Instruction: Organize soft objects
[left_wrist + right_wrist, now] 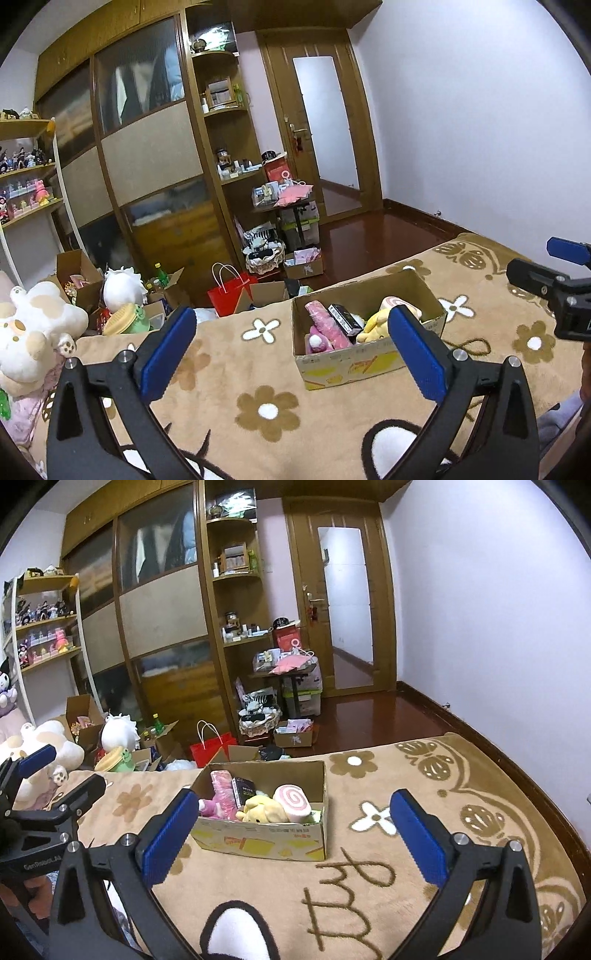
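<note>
Already the cardboard box on the bed's flowered blanket holds several soft things: a pink plush, a yellow plush and a pink swirl-roll cushion, with a small dark box standing among them; so a good part of the sorting looks done. What seems left lies at the bed's far left edge: a large cream and tan plush, a white round plush and a green plush beside the open cartons on the floor; whether these belong to the job I cannot say.

Both claws stand empty; the left claw has its blue pads spread as wide as they go with nothing between them, and the right claw is likewise wide apart, holding nothing; both hang near the box, not touching it.

From the left wrist, the cream plush is seen close and whole, and the right claw appears at the right edge; from the right wrist, the swirl cushion's face and the box's printed front show plainly, a purple and black plush by the shelves comes into sight, and the left claw appears at the left edge.
</note>
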A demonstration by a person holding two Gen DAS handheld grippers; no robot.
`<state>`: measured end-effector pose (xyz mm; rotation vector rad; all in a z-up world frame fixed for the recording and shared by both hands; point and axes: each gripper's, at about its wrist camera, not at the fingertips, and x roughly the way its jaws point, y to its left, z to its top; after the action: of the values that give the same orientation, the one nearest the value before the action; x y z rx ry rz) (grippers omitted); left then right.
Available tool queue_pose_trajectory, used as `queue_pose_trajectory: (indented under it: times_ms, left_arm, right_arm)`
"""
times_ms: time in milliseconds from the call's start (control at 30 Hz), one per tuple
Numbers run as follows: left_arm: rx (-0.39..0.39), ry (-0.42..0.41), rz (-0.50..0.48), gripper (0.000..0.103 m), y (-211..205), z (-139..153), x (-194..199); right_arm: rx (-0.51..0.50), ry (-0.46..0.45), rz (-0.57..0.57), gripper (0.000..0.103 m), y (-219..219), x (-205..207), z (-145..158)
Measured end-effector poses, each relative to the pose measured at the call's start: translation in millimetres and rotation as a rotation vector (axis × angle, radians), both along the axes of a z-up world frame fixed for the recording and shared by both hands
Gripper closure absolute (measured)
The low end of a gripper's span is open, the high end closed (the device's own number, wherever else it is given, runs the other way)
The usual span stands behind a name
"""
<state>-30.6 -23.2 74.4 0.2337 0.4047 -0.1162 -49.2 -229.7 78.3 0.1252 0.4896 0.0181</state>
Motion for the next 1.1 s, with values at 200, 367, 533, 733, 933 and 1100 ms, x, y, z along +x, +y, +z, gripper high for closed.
queue_pose_trajectory:
  times_ms: [200, 367, 533, 733, 933, 1100]
  left_arm:
    - [-0.045, -0.005, 0.0, 0.001, 7, -7, -3]
    - [-0.058, -0.006, -0.012, 0.001, 10, -17, -3]
    - [-0.062, 0.011, -0.016, 0.001, 10, -24, 3]
    - [-0.073, 0.037, -0.029, 0.001, 9, -34, 12]
    - [-0.062, 0.054, -0.04, 0.001, 6, -41, 20]
    - [-0.068, 0.055, -0.031, 0.001, 5, -45, 24]
  right_arm:
    - [0.0, -0.024, -0.005, 0.0, -1, -11, -4]
    - [0.004, -0.025, -0.005, 0.0, -1, -13, -7]
    - [-0.026, -0.024, 0.001, 0.0, 3, -17, -18]
    - [-0.026, -0.006, -0.009, 0.0, 6, -12, -29]
    - [-0.031, -0.002, -0.039, 0.0, 2, -9, -35]
    - [-0.024, 0.017, -0.055, 0.0, -1, -5, -40]
